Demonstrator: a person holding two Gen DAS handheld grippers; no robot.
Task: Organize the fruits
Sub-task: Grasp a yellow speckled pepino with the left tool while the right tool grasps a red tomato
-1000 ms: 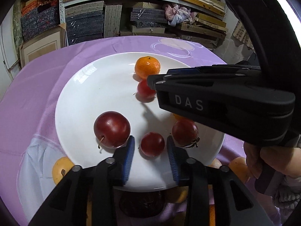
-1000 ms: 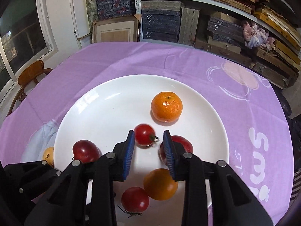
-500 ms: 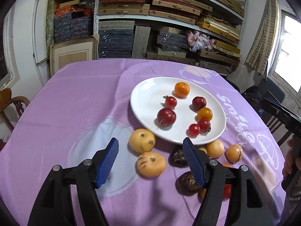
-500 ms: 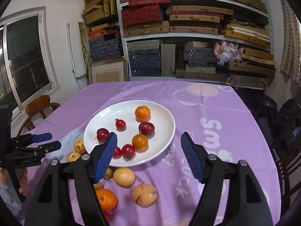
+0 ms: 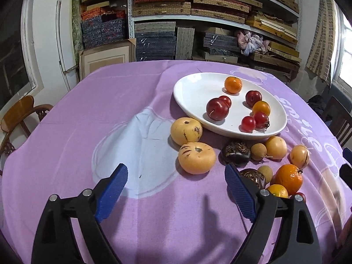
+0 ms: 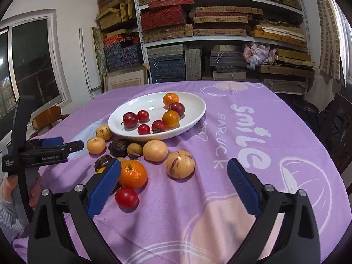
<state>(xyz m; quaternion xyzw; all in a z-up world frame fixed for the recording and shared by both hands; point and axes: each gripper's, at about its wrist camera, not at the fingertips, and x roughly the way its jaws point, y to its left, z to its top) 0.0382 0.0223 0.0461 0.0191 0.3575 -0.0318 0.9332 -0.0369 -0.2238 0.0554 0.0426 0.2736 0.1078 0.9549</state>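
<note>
A white plate point(image 5: 191, 90) point(image 6: 193, 112) on the purple cloth holds several fruits: a mandarin point(image 5: 233, 85), red plums point(image 5: 217, 110) and small tomatoes point(image 5: 248, 123). In front of it lie loose fruits: yellow melons point(image 5: 196, 158) point(image 6: 180, 164), an orange point(image 6: 132, 174) point(image 5: 288, 178), a red tomato point(image 6: 127, 197), dark passion fruits point(image 5: 235, 153) and longans. My left gripper point(image 5: 176, 192) is open and empty, above the cloth short of the loose fruits; it also shows side-on in the right wrist view point(image 6: 59, 146). My right gripper point(image 6: 173, 187) is open and empty, its left pad beside the orange.
Shelves point(image 6: 220, 33) stacked with boxes stand behind the table. A wooden chair point(image 5: 19, 114) is at the left and a dark chair point(image 6: 338, 127) at the right. The cloth point(image 6: 253, 132) bears white lettering.
Both grippers have pulled back from over the plate and opened wide. A cherry tomato and a small red fruit now lie released on the plate.
</note>
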